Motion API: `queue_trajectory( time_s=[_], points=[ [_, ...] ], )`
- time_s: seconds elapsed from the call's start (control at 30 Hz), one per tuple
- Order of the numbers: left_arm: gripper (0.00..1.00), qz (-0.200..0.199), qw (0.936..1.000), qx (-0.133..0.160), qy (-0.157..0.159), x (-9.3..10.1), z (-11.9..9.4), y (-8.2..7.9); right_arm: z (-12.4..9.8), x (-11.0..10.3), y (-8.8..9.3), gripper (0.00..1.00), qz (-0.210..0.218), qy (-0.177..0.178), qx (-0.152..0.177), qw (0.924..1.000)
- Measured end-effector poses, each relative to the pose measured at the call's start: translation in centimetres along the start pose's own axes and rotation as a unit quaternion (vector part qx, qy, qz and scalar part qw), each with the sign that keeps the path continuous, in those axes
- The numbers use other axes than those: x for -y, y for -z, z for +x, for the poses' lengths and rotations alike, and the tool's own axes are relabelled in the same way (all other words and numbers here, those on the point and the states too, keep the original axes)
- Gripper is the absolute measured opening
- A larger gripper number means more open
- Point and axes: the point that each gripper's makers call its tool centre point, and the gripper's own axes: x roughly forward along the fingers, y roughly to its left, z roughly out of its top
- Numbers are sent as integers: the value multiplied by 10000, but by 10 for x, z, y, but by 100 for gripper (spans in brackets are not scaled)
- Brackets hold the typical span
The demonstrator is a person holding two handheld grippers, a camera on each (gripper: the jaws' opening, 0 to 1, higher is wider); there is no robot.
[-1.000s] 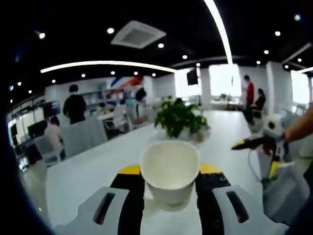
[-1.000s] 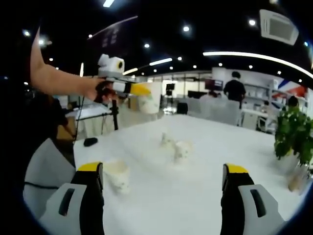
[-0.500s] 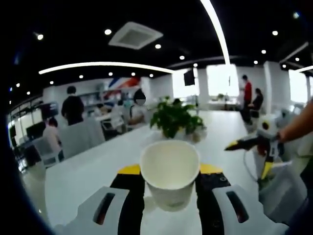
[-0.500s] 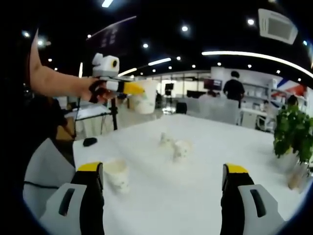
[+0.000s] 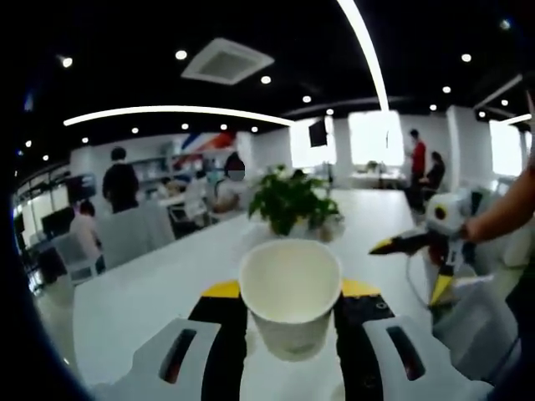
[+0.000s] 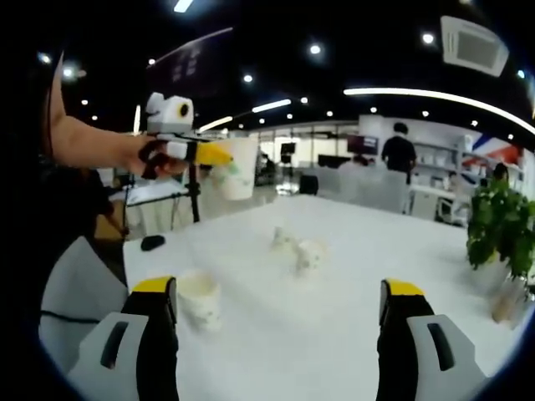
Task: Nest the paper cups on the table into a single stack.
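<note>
White bench (image 6: 351, 276) carries upright cup (image 6: 199, 299) and two tipped cups (image 6: 299, 247). Left gripper (image 5: 290, 294) pinches a raised paper cup (image 5: 290, 284) (light, crushable: grip sidewalls gently); right gripper (image 6: 280, 311) gapes empty.

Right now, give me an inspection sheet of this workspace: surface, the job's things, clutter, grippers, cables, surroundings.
Surface: long white table, mostly bare.
Job's things: one paper cup held off the table in the left gripper; an upright cup near the right gripper's left jaw; more cups mid-table, pose too blurred to tell.
Clutter: potted plant; small dark object at the table edge.
Grippers: left shut on the cup; right gripper open, empty.
Cables: nothing seen clearly.
Surroundings: open office, people standing and seated behind.
</note>
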Motion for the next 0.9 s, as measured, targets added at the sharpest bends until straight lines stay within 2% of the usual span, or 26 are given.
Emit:
queue_trajectory(
  time_s=[0.6, 0.9],
  points=[
    [39, 40, 10000, 57, 1, 15, -12, -3, -4, 0, -2, 99, -25, 12, -3, 10000],
    [39, 78, 10000, 15, -25, 25, -16, 7, -6, 0, -1, 99, -9, 30, 6, 10000]
  ],
)
